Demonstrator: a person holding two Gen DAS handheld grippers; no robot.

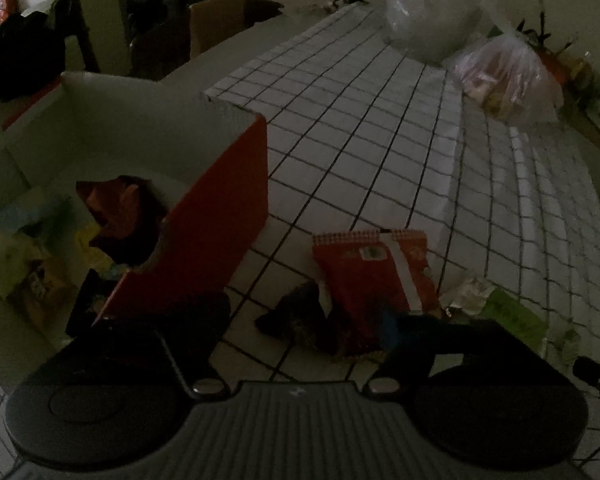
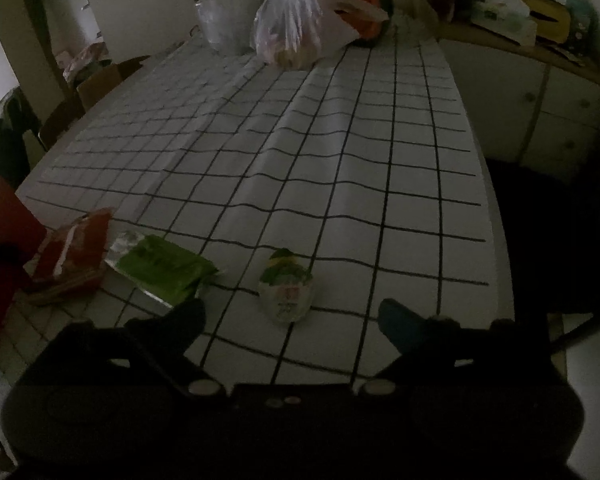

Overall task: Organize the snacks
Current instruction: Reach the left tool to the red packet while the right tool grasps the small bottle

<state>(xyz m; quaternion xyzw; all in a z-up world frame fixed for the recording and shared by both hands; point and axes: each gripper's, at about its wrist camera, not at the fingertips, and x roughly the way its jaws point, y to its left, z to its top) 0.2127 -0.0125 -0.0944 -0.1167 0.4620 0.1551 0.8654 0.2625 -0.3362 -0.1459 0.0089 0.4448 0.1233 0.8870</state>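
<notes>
A red box (image 1: 204, 216) with white inner walls stands at the left and holds several snack packets, a dark red one (image 1: 120, 216) on top. My left gripper (image 1: 300, 320) is open over a red snack packet (image 1: 372, 276) and a small dark packet (image 1: 296, 316) on the checked tablecloth. A green packet (image 1: 512, 312) lies to the right; it also shows in the right wrist view (image 2: 164, 268). My right gripper (image 2: 292, 316) is open around a small white and green packet (image 2: 286, 288). The red packet (image 2: 76, 252) and box (image 2: 4, 216) show at the left.
A checked cloth (image 2: 340, 152) covers the table. A pink plastic bag (image 2: 292, 28) and a clear bag (image 1: 428, 12) sit at the far end. A chair (image 1: 216, 24) stands behind the table. A cabinet (image 2: 540, 112) is at the right.
</notes>
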